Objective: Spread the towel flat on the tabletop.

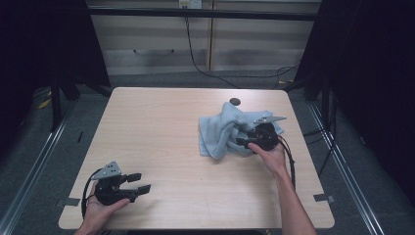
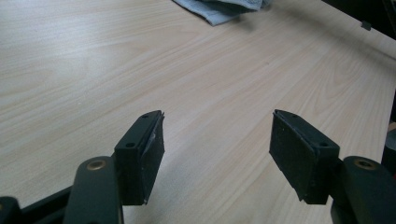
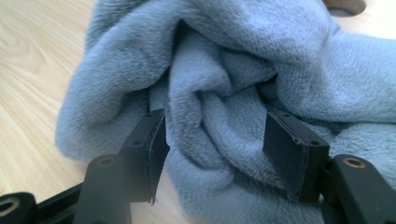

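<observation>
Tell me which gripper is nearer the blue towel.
Right. The right gripper is at the blue towel, jaws spread around a bunched fold. The left gripper sits far off near the table's front left corner, jaws open over bare wood.

Crumpled light-blue fleece towel, bunched in deep folds, lies on the table's right half, seemingly partly folded over itself.

High view overlooking the table; gripper views sitting close above it, sharing the blue cloth.
</observation>
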### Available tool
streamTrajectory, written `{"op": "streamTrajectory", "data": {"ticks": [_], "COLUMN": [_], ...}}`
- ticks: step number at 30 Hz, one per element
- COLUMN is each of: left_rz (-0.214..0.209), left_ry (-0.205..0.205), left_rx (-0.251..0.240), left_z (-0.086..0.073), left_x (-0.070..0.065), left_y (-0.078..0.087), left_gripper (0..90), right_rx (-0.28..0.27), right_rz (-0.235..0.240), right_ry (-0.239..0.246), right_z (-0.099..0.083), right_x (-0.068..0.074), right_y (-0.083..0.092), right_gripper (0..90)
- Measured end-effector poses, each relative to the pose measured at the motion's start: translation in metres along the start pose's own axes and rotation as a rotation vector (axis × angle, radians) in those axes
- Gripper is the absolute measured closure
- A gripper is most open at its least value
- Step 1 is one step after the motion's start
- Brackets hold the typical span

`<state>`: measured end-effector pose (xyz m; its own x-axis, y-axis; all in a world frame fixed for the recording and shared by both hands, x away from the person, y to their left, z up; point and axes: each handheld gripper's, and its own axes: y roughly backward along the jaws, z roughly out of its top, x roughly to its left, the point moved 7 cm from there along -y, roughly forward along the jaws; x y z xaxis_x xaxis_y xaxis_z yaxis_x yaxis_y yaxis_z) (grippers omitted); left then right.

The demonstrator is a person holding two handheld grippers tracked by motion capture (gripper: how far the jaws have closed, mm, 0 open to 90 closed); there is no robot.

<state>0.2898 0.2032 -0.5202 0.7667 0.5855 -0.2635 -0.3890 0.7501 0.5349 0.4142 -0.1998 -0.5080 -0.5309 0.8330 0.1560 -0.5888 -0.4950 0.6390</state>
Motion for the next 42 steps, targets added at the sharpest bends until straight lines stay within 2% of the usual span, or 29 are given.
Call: {"op": "streamTrajectory", "data": {"ticks": [2, 6, 9, 11, 12, 14, 17, 24, 29, 30, 31, 32, 40, 42], "left_rz": [0.001, 0.003, 0.005, 0.003, 0.003, 0.003, 0.005, 0.003, -0.008, -0.008, -0.012, -0.013, -0.074, -0.089], "left_ry": [0.0, 0.002, 0.002, 0.0, 0.001, 0.002, -0.001, -0.009, -0.013, -0.017, -0.018, -0.017, -0.076, -0.079], "left_rx": [0.0, -0.003, -0.001, -0.001, 0.001, 0.002, 0.008, 0.01, 0.012, 0.015, 0.012, 0.014, 0.044, 0.046], "left_z": [-0.001, -0.001, -0.001, -0.001, -0.002, -0.002, -0.001, -0.001, 0.0, 0.0, 0.0, 0.001, 0.005, 0.005], "left_x": [0.0, 0.0, -0.001, -0.001, -0.001, -0.002, -0.002, -0.004, -0.009, -0.01, -0.011, -0.013, -0.04, -0.045], "left_y": [0.001, 0.001, 0.002, 0.001, 0.001, 0.0, -0.001, -0.003, -0.005, -0.006, -0.006, -0.007, -0.024, -0.027], "left_gripper": [35.1, 35.0, 35.0, 35.0, 35.0, 34.9, 34.9, 34.9, 34.9, 35.0, 34.9, 34.9, 35.1, 35.1], "right_rx": [0.021, 0.071, 0.063, 0.043, 0.043, 0.037, 0.025, 0.011, -0.007, -0.009, -0.01, -0.01, -0.007, -0.007], "right_rz": [-0.005, -0.025, -0.051, -0.05, -0.05, -0.059, -0.036, 0.026, 0.072, 0.082, 0.087, 0.087, 0.134, 0.141], "right_ry": [-0.009, 0.011, -0.003, -0.021, -0.021, -0.021, -0.027, -0.011, -0.006, 0.005, 0.004, 0.004, 0.011, 0.013], "right_z": [-0.005, -0.019, -0.026, -0.029, -0.029, -0.031, -0.035, -0.043, -0.05, -0.053, -0.054, -0.054, -0.063, -0.066], "right_x": [-0.003, 0.0, 0.002, 0.005, 0.005, 0.008, 0.016, 0.046, 0.074, 0.085, 0.09, 0.09, 0.125, 0.135], "right_y": [-0.007, -0.023, -0.028, -0.028, -0.028, -0.026, -0.025, -0.023, -0.022, -0.022, -0.021, -0.021, -0.018, -0.017], "right_gripper": [39.7, 40.7, 49.4, 57.7, 57.7, 63.4, 67.5, 69.9, 70.5, 70.5, 70.5, 70.5, 70.9, 71.0]}}
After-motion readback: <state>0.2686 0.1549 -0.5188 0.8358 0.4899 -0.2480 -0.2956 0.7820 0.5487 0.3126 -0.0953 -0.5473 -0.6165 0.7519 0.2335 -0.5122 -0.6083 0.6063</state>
